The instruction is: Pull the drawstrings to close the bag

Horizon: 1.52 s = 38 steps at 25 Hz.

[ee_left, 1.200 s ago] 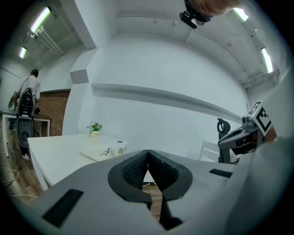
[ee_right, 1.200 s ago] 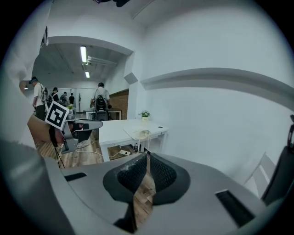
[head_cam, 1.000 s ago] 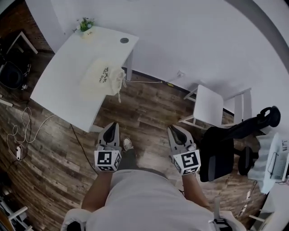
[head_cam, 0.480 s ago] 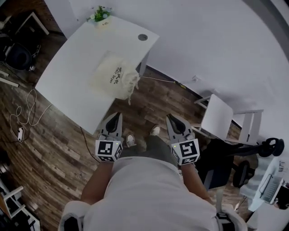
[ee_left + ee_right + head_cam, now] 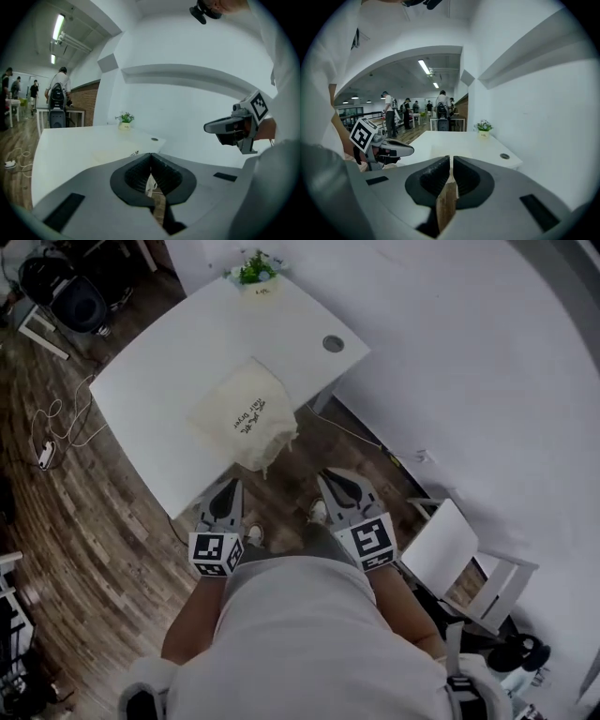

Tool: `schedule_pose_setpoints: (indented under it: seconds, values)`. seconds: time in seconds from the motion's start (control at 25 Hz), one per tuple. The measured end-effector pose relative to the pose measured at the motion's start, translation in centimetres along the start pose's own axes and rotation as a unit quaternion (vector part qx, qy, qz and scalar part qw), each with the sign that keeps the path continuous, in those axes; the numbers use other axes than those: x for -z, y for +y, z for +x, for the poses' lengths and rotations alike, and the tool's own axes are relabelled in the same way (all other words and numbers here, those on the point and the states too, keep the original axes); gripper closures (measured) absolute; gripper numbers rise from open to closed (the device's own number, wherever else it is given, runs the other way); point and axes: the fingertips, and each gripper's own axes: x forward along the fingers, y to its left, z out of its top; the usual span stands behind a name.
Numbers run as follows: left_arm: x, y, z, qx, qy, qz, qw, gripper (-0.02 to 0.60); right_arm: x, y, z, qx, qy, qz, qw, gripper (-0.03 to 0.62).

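1. Tongs: L tongs (image 5: pixel 230 487) have jaws together w/ nothing btwn them. R tongs (image 5: pixel 331 478) are all but closed, only a thin slit showing floor, also empty. Both are held low in front of the person, off the surface (image 5: pixel 150 390).
2. Bag (image 5: pixel 242 413): lies flat on the surface, ahead of both tongs and roughly btwn their lines. It is apart from them, no contact.
3. Handling (judgement): pale cloth, looks thin, limp and light, prob empty or nearly so since it lies flat.
   - Smooth white top, so the bag will likely slide toward the tongs when a cord is tugged unless the pull is balanced or the body is pinned.
   - Not fragile, not slippery to pinch.
4. Where to take hold: drawstrings (image 5: pixel 269 457) at the gathered end, the part nearest the tongs, hanging just over the near edge of the surface.
   - Cords are thin and need a full pinch.
   - Can't tell how many strands or whether they exit on both sides.
   - Best guess: one cord per tong, pulled apart sideways.
5. Pointing / axis: mouth end faces the tongs, closed bottom faces away. Long axis runs out from the tongs, slanting toward the L-tong side further out.
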Motion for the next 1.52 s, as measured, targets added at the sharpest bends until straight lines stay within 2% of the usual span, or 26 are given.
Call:
schedule_pose_setpoints:
  seconds: [0.16,0.24,0.4,0.56,0.68,0.84,0.92,1.0,1.04,1.24,1.44,1.48,1.52]
  values:
    - [2.3,0.1,0.9,-0.062,0.010,-0.032,0.9975,0.565,2.9,-1.4,3.8,-0.072,0.036,-0.015,0.997,0.546]
    - [3.6,-0.4,1.0,-0.081,0.017,-0.037,0.9959,0.565,4.5,-1.1,5.1,-0.111,0.056,-0.031,0.992,0.546]
    - [7.7,-0.7,3.2,-0.088,0.052,-0.027,0.9944,0.556,8.6,-0.6,7.4,-0.173,0.100,-0.056,0.978,0.545]
    - [13.2,-0.2,6.6,-0.073,0.099,-0.024,0.9922,0.519,13.0,-1.7,10.9,-0.196,0.138,-0.075,0.968,0.545]
    - [17.2,1.5,9.1,-0.080,0.119,-0.006,0.9896,0.483,16.4,-2.9,14.6,-0.192,0.149,-0.079,0.967,0.545]
    - [21.8,4.3,11.8,-0.145,0.122,-0.007,0.9819,0.396,20.9,-4.1,18.9,-0.159,0.156,-0.099,0.970,0.540]
    - [22.9,4.3,13.3,-0.156,0.116,0.001,0.9809,0.361,22.3,-4.4,20.7,-0.122,0.154,-0.090,0.976,0.499]
    - [24.0,3.9,14.6,-0.160,0.116,0.005,0.9803,0.341,23.9,-4.0,22.0,-0.098,0.160,-0.053,0.981,0.442]
    - [24.5,3.7,15.1,-0.163,0.117,0.002,0.9797,0.341,24.7,-3.7,22.5,-0.089,0.163,-0.033,0.982,0.423]
    - [26.8,4.2,16.9,-0.186,0.118,-0.012,0.9753,0.336,28.7,-3.6,25.2,-0.043,0.181,0.025,0.982,0.416]
    - [27.3,5.6,17.4,-0.205,0.121,-0.007,0.9712,0.335,29.3,-3.7,27.4,-0.025,0.175,0.030,0.984,0.416]
    - [27.4,5.8,17.3,-0.208,0.125,-0.003,0.9701,0.385,29.2,-3.8,27.4,-0.020,0.172,0.028,0.984,0.418]
    - [27.4,5.8,17.1,-0.209,0.129,0.001,0.9694,0.476,29.0,-4.2,27.3,-0.014,0.167,0.027,0.985,0.419]
